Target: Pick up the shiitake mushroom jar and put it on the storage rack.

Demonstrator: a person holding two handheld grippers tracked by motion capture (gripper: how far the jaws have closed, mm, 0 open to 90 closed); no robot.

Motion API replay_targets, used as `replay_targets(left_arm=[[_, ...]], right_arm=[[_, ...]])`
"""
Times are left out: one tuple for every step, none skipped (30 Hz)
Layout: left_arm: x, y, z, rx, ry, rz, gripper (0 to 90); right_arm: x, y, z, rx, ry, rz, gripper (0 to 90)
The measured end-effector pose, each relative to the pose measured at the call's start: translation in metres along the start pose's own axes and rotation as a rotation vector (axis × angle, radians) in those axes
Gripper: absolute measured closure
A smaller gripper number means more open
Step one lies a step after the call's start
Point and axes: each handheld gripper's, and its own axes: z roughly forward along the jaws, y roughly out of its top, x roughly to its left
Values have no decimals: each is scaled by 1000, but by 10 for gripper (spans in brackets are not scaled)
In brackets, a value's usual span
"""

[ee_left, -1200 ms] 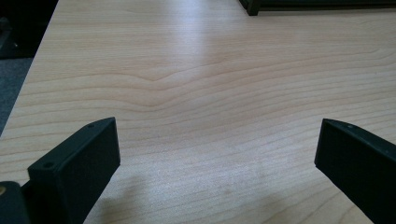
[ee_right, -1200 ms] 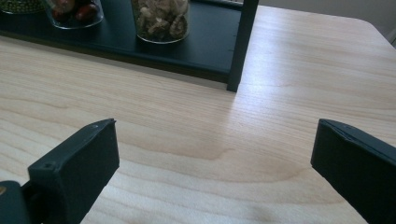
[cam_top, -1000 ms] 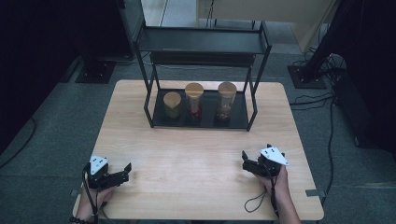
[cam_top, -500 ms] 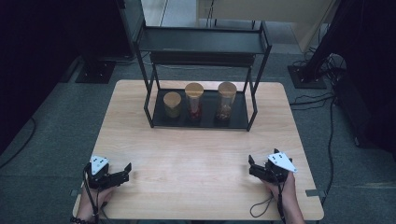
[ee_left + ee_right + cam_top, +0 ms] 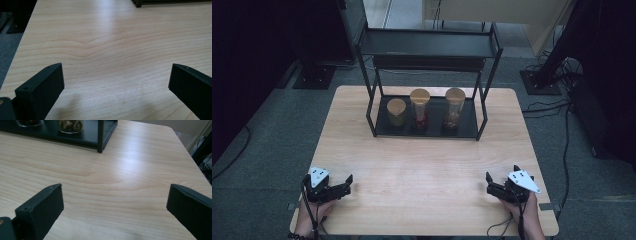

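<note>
In the right gripper view, the top edge crops two jars [image 5: 70, 125] on the black rack [image 5: 101, 135]. The left gripper view clips the rack's foot [image 5: 140, 2]. From above, the jar contents [image 5: 420, 119] are too small to identify.

Lab-style recording setup: bare wooden table [image 5: 422, 200] on grey carpet [image 5: 257, 200], cables [image 5: 562, 80] and equipment stands [image 5: 314, 75] around.

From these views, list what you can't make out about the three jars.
- Short jar: contents too small and dim in the high view.
- Middle jar, right jar: fill unidentifiable there.
- Right jar: top cut off in the right gripper view.
- Upper shelf: hides what lies beneath.
</note>
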Motion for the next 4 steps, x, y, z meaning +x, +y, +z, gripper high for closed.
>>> replay_targets(left_arm=[[0, 0, 0, 0, 4, 1, 2], [-1, 0, 0, -3, 9, 4, 2], [-1, 0, 0, -8, 12, 7, 2], [-2, 0, -1, -9, 13, 12, 2]], right_arm=[[-2, -1, -2, 0, -1, -1, 6], [-4, -2, -4, 5, 0, 6, 6], [-5, -3, -5, 6, 4, 19, 6], [-7, -4, -7, 8, 8, 31, 6]])
